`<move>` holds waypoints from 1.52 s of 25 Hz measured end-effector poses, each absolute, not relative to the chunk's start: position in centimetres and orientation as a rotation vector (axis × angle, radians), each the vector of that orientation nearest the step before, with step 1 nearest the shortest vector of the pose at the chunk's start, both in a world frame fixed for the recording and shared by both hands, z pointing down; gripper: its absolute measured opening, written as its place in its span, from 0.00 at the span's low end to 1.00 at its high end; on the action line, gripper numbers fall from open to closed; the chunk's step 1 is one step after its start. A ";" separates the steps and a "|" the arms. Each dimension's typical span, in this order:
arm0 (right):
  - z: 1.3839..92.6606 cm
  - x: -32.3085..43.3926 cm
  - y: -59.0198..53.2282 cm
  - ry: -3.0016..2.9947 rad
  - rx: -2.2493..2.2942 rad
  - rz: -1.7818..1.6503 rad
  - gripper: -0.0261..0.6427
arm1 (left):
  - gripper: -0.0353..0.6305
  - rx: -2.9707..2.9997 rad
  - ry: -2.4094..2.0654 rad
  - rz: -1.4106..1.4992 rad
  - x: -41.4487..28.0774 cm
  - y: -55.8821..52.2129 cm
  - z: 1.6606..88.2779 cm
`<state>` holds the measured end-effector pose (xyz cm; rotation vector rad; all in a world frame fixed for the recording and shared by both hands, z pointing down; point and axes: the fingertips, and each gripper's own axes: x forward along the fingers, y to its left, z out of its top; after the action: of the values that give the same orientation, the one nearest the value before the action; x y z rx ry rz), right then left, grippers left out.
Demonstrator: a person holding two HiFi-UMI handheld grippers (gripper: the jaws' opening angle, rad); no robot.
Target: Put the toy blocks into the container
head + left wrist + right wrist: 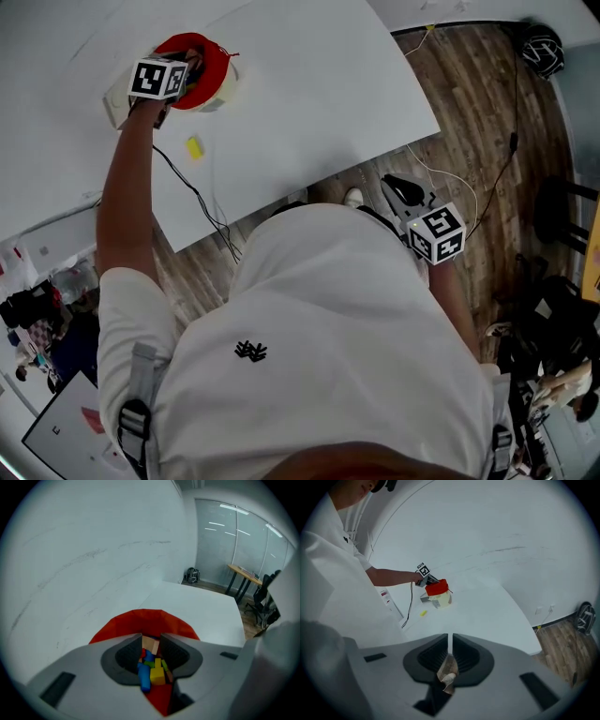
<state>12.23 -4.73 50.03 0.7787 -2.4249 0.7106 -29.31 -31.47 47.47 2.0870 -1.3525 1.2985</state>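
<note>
A red container (214,58) stands on the white table (309,84) at the far left. My left gripper (187,67) hangs right over it, open. Through its gap (151,639) I see several blocks lying inside the red container (145,618): a blue one (144,677), a yellow one (157,673), a tan one (151,644). None is between the pads. A yellow block (193,147) lies on the table near the container. My right gripper (398,187) is off the table's near edge, shut on a small brown piece (447,673).
A black cable (192,192) runs across the table past the yellow block (423,613). The red container (437,588) rests against a pale tub (440,601). Wooden floor (469,112) lies to the right, with a dark bag (542,49) and chairs beyond.
</note>
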 end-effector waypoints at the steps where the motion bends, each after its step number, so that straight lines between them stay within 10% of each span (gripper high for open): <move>1: 50.0 12.4 -5.0 -2.430 0.763 0.702 0.09 | 0.24 2.097 -1.376 1.264 -29.3 -31.2 46.9; 38: 50.9 10.5 -4.0 -2.534 0.289 0.543 0.09 | 0.18 1.882 -1.927 0.684 -24.5 -6.2 46.8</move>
<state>10.52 -4.03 50.88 0.2891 -2.5337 0.5427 -24.52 -6.22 46.79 1.8823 -1.9272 0.6837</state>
